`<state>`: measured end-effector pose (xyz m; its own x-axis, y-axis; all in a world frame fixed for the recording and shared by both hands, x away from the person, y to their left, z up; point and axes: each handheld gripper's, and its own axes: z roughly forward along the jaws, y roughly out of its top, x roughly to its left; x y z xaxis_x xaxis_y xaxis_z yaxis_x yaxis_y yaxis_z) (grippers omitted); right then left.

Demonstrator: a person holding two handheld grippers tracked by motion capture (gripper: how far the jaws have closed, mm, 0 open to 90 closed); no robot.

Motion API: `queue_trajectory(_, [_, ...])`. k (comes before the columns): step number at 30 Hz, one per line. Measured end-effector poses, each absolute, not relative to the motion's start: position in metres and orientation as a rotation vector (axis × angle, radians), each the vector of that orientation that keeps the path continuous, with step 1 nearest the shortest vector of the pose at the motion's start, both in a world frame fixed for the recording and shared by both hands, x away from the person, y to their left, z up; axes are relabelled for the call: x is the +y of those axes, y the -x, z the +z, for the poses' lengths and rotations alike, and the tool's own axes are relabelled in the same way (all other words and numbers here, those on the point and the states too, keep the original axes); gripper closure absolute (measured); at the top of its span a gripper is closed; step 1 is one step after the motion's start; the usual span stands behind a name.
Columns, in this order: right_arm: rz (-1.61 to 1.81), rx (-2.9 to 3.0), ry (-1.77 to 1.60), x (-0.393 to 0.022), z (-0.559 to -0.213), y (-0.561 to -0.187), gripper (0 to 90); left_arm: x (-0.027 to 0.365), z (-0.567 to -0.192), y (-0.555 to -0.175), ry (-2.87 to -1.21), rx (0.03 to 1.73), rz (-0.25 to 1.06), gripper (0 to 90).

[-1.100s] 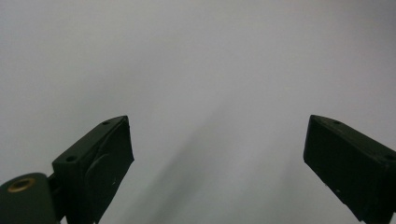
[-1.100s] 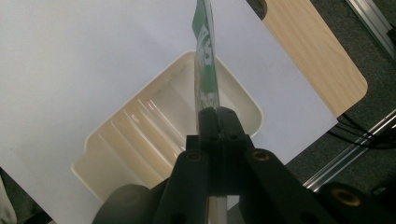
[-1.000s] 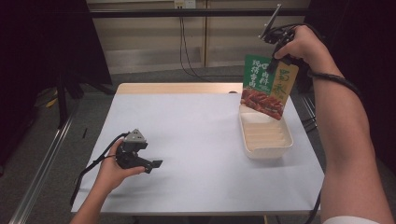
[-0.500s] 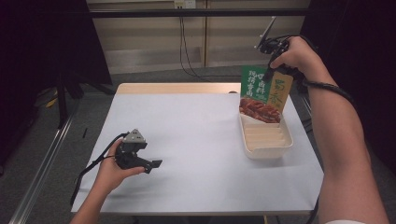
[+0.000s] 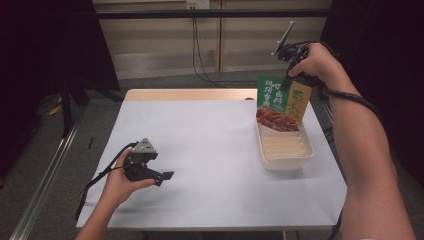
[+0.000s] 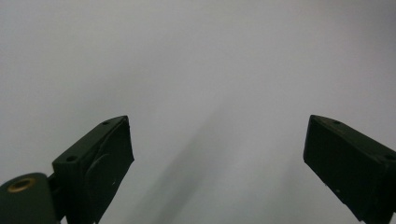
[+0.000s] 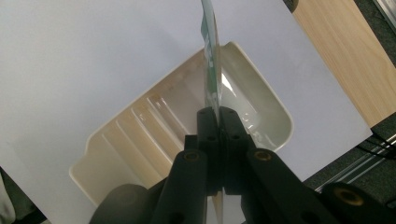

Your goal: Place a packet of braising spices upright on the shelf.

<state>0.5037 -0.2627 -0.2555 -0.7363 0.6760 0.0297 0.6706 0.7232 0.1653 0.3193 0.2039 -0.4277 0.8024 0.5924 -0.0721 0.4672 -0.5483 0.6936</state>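
The right gripper [image 5: 289,82] is clamped on the top edge of a flat green-and-yellow food packet [image 5: 281,102] printed with a picture of red meat — the packet hangs straight below its jaws, its lower end dipping into the far end of a cream, ribbed plastic tray [image 5: 287,152] on the white counter [image 5: 210,150]. The left gripper [image 5: 167,175] rests low over bare counter, well apart from the tray, its jaws spread wide with nothing between them.

Tool [image 7: 218,116] clamped on thin packet [image 7: 211,56], edge-on above ribbed cream tray [image 7: 154,121].
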Motion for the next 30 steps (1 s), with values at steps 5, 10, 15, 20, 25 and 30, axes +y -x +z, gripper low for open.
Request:
queue_trajectory(5, [0.246, 2.877, -1.141, -0.261, -0.256, -0.504, 90.0, 0.204, -0.428, -0.320, -2.258, 0.765, 0.193, 8.0])
queue_trajectory(10, [0.231, 2.887, -1.137, -0.260, -0.255, -0.504, 90.0, 0.204, -0.427, -0.320, -2.257, 0.767, 0.190, 8.0])
queue_trajectory(15, [0.238, 2.883, -1.149, -0.263, -0.256, -0.503, 90.0, 0.204, -0.428, -0.320, -2.253, 0.765, 0.203, 8.0])
queue_trajectory(20, [0.223, 2.872, -1.144, -0.266, -0.258, -0.502, 90.0, 0.203, -0.429, -0.319, -2.248, 0.766, 0.199, 8.0])
queue_trajectory(25, [0.241, 2.849, -1.193, -0.271, -0.259, -0.501, 86.1, 0.203, -0.429, -0.319, -2.249, 0.764, 0.200, 8.0])
queue_trajectory(30, [0.273, 2.809, -1.226, -0.274, -0.256, -0.499, 74.2, 0.202, -0.428, -0.319, -2.262, 0.763, 0.188, 8.0])
